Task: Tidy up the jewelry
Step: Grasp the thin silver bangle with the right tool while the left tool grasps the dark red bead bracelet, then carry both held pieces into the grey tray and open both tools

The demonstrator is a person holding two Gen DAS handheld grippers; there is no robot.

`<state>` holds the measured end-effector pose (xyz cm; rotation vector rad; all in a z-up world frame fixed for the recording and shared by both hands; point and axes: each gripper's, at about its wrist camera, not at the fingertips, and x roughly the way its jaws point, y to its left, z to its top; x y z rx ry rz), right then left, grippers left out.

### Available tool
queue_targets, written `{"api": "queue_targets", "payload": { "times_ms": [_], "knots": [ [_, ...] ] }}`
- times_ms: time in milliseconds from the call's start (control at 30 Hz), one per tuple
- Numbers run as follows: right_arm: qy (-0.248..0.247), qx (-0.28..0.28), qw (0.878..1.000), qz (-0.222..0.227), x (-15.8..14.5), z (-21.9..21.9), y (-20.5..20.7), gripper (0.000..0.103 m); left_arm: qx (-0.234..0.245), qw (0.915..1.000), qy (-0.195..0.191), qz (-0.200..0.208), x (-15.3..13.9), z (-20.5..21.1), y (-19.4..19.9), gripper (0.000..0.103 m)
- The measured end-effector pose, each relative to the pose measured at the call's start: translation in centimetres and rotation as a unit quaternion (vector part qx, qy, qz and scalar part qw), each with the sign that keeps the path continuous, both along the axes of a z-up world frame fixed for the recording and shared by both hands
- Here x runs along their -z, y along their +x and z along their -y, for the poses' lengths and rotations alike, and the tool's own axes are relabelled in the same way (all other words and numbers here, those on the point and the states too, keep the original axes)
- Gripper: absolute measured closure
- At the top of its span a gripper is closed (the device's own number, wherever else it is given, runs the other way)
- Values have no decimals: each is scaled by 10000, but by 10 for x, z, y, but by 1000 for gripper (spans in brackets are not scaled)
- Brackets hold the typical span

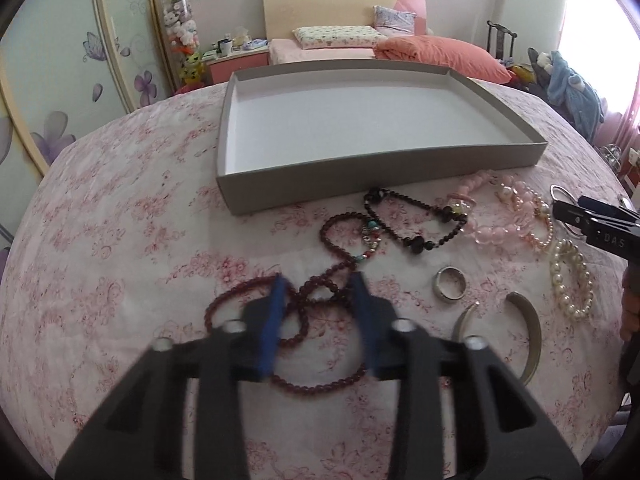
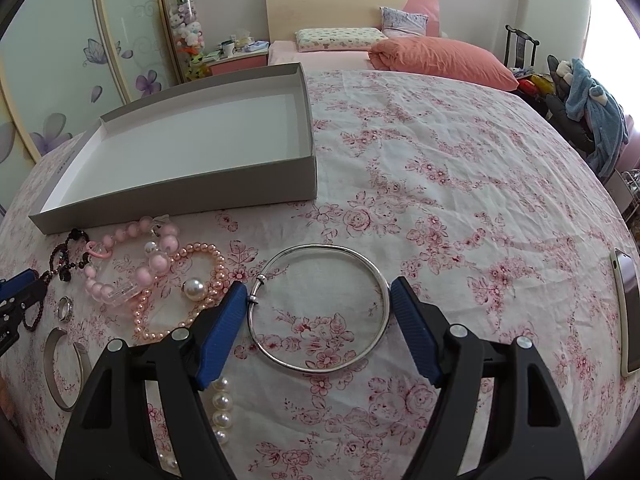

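A shallow grey tray with a white inside stands empty on the floral cloth; it also shows in the right wrist view. My left gripper is open, its jaws straddling a dark red bead necklace. My right gripper is open, its jaws either side of a thin silver bangle. Between them lie a black bead bracelet, pink bead strands, a pearl strand, a silver ring and a silver cuff.
A phone lies at the right edge of the cloth-covered surface. Behind stand a bed with an orange quilt, a nightstand and a wardrobe. A chair with clothes is at the far right.
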<state>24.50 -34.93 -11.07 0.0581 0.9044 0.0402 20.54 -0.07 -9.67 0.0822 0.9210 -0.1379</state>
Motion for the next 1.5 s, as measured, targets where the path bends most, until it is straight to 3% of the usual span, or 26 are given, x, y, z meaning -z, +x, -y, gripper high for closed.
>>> {"api": "queue_targets", "payload": {
  "times_ms": [67, 167, 300, 533, 833, 1500],
  "knots": [
    [8, 0, 10000, 2, 0, 0, 0, 29, 32, 10000, -53, 8, 0, 0, -2, 89],
    [0, -29, 10000, 2, 0, -2, -1, 29, 50, 9999, -115, 2, -1, -1, -5, 91],
    [71, -49, 10000, 27, -1, -1, -3, 30, 68, 9997, -229, 53, -5, -5, -11, 92],
    [200, -62, 9997, 147, -7, 3, -13, 30, 19, 9972, -496, 556, -35, -18, -27, 92],
    [288, -208, 9971, 680, -35, -2, -30, 30, 59, 9896, -799, 1192, -73, -18, -50, 93],
    [531, -595, 9838, 1604, -83, -26, -52, 30, 129, 9768, -1062, 1854, -123, -9, -56, 93]
  ]
}}
